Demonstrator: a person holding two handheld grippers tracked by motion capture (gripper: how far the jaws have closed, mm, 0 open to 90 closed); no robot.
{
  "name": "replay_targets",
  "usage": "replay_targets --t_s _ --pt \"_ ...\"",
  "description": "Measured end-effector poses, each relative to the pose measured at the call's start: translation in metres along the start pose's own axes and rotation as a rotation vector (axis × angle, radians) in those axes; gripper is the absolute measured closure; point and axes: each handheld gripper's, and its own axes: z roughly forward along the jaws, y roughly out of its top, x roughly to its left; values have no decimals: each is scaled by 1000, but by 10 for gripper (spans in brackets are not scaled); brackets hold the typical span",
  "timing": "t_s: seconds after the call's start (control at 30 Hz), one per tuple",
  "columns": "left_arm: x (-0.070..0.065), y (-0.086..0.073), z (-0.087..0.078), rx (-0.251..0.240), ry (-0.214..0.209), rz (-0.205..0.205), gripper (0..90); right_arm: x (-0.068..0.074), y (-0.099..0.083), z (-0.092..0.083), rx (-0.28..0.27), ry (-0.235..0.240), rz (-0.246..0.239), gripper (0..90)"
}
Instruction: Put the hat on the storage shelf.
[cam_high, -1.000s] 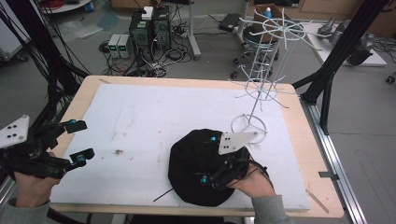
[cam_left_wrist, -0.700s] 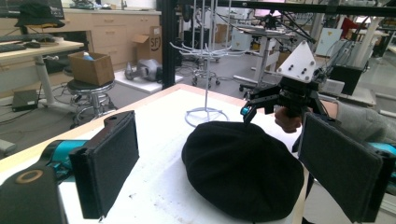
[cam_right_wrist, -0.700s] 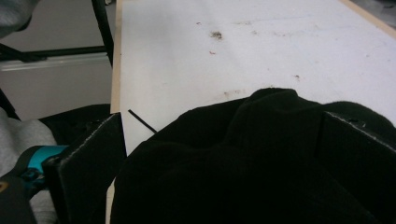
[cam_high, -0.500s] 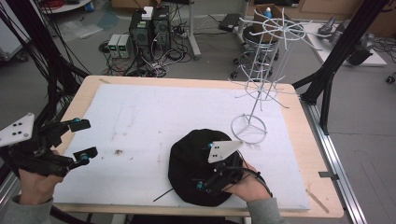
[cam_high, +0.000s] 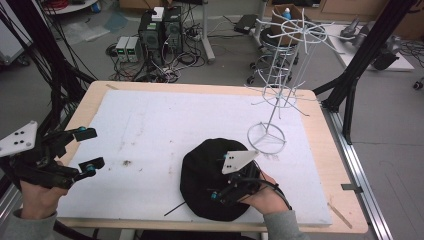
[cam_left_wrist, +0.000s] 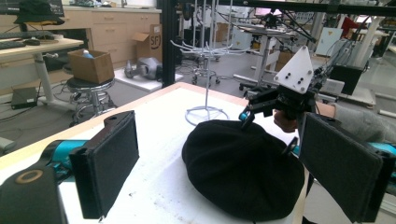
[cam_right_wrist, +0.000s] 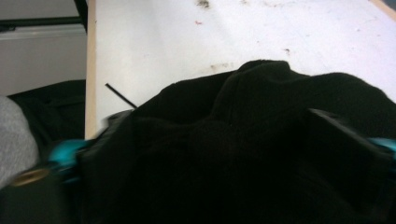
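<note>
Black hat (cam_high: 210, 180) flat on the white mat (cam_high: 165, 125), near the table's front edge, just short of the wire rack (cam_high: 272, 107) whose ring base stands beside it. Right gripper (cam_high: 225, 189) down on the hat's right half, jaws just closing with a bunched fold of cloth between them. From above, only its grey plate and a hand over the dark cloth (grip itself hidden there). Closer, in the right gripper view: fabric (cam_right_wrist: 261, 140) heaped up between both jaws, touching the pads, though too dark to tell whether pinched tight. Also there, a thin black strip (cam_right_wrist: 120, 96) lying on the mat at the hat's edge. Left gripper (cam_high: 87, 150) well apart at the mat's left side, jaws wide, nothing between them. In the left gripper view: the hat's domed profile (cam_left_wrist: 243, 163), the right gripper (cam_left_wrist: 261, 123) pressing into its far side, the rack (cam_left_wrist: 205, 79) upright behind.
</note>
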Motion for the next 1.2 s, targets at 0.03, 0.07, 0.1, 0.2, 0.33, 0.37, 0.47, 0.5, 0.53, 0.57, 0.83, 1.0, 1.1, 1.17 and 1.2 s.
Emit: replay_targets --t_s 0.03,0.07,0.1,0.2,0.33,0.37,0.47,0.5,0.53,0.57,0.83,1.0,1.1,1.17,1.2 --pt "0 0 0 0 0 0 126 0 0 0 4 9 -4 164" --pt "0 0 0 -1 1 1 126 0 0 0 5 7 -7 171" --pt "0 0 0 -3 0 2 126 -1 0 1 14 8 -7 211" --pt "-1 0 0 0 -2 11 126 -2 -1 2 37 26 -20 303" --pt "-1 0 1 2 3 9 126 -1 0 2 53 38 -25 455" --pt "-1 0 0 3 4 12 126 -1 0 2 59 25 -19 535" --pt "-1 0 -1 1 9 7 126 -1 0 0 60 6 -25 643" --pt "-1 0 -1 1 9 7 126 -1 0 0 60 6 -25 643" --pt "-1 0 -2 -1 10 6 126 -1 0 1 61 3 -25 658" --pt "-1 0 -2 -2 8 7 126 0 0 0 61 0 -18 670" --pt "-1 0 -2 2 11 7 126 0 1 -1 56 0 9 687" --pt "-2 0 -4 -3 36 4 126 -5 0 -10 -12 12 30 692" --pt "-2 0 -4 2 35 7 126 -7 0 -16 -44 14 42 696" --pt "-2 0 -4 0 38 6 126 -7 0 -17 -50 13 45 697" --pt "-2 0 -5 2 38 5 126 -7 0 -18 -54 16 49 699"
